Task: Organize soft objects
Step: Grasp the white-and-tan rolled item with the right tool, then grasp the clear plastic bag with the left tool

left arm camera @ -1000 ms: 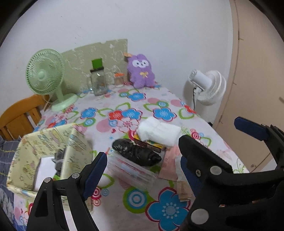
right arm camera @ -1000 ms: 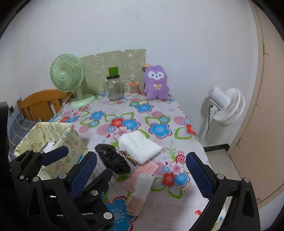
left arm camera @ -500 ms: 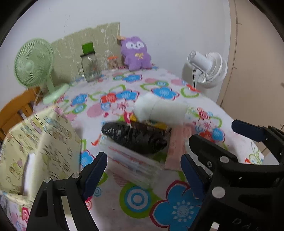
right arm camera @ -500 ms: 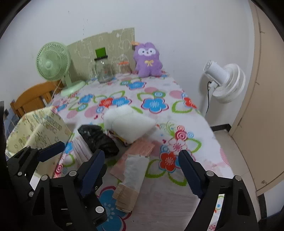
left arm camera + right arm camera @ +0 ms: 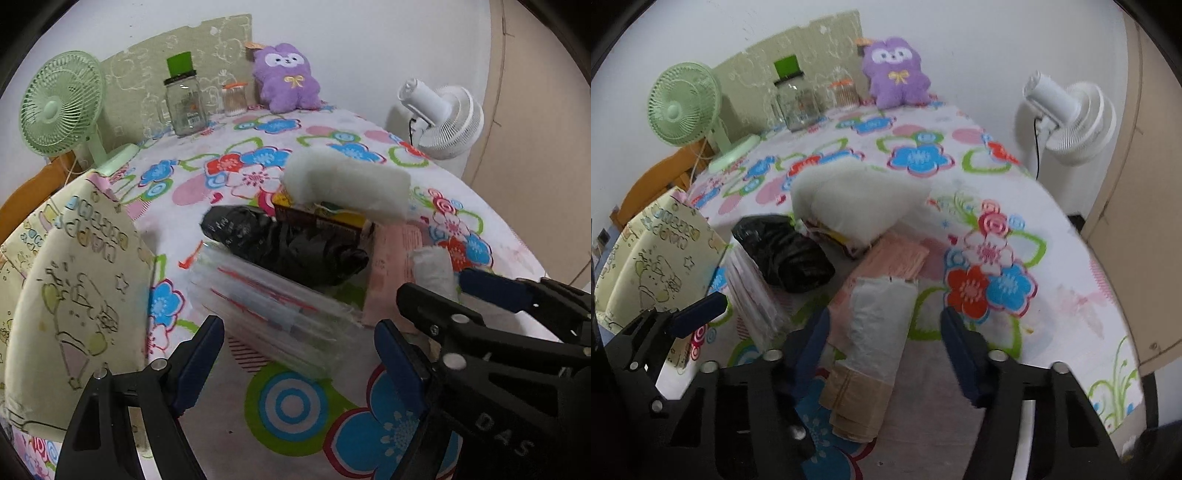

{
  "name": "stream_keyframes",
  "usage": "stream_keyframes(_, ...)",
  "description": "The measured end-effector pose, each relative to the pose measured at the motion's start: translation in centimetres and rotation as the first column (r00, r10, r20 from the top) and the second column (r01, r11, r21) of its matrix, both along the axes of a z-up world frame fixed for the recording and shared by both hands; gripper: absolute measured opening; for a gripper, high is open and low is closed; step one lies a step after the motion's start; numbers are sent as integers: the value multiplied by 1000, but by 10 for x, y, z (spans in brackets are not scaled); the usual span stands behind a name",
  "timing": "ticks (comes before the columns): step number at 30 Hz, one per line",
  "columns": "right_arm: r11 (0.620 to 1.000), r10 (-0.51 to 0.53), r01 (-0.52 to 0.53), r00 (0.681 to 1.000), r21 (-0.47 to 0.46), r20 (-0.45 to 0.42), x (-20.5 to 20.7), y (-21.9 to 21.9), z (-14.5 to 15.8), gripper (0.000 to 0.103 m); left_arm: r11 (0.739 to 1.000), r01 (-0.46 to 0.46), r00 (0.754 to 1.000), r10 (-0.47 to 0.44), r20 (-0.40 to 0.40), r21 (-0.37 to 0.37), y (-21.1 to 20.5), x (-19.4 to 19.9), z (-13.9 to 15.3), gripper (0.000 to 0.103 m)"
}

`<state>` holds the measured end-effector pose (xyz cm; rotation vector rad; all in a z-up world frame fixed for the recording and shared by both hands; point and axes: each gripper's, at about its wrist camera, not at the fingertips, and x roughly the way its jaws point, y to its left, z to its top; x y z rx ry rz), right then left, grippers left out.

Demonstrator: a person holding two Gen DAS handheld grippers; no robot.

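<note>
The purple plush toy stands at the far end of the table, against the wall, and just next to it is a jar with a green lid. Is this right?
Not quite. The purple plush toy does stand at the far end against the wall, but the jar just next to it, the small jar, has an orange lid. The green lid belongs to the larger glass jar farther left. The left wrist view shows this.

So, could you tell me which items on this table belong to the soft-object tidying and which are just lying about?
Part of the job:
- white fluffy roll
- black bag bundle
- clear plastic packet
- pink folded bags
- fabric storage box

Just lying about:
- green fan
- glass jar
- white fan
- purple plush, possibly
</note>
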<state>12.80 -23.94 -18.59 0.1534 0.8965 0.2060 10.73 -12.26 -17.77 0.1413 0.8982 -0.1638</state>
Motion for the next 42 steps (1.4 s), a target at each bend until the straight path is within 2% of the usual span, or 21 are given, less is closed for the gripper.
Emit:
stream_keyframes(2,1000,1,-1,1000,1,-24,1,1,-4,51,1000,7,1000,-7,-8,2,-2,-1,-2,85)
stream_keyframes(8,1000,14,-14,999,3,-34,0,3,-6,25,1000,7,1000,-7,-7,-2,-3,-3,-2,85)
stream_keyframes(18,1000,21,-20,999,-18,25,0,7,14,23,997,-45,999,45,1,-62,8,9,10,85)
stream_keyframes(22,999,25,-24,999,-22,38,6,9,20,23,995,-89,996,89,-12,-53,9,19,11,85)
stream_keyframes(29,998,40,-38,999,-44,35,16,17,21,23,993,-103,994,102,-31,-50,12,25,7,85)
stream_keyframes(35,998,48,-47,999,-50,24,19,23,19,23,992,-108,993,104,-58,-69,20,27,3,70)
stream_keyframes(37,997,50,-48,999,-53,22,19,25,19,23,991,-108,992,102,-69,-76,22,26,3,57)
stream_keyframes(42,997,53,-52,998,-55,19,17,28,19,23,990,-97,993,89,-84,-103,26,22,2,41)
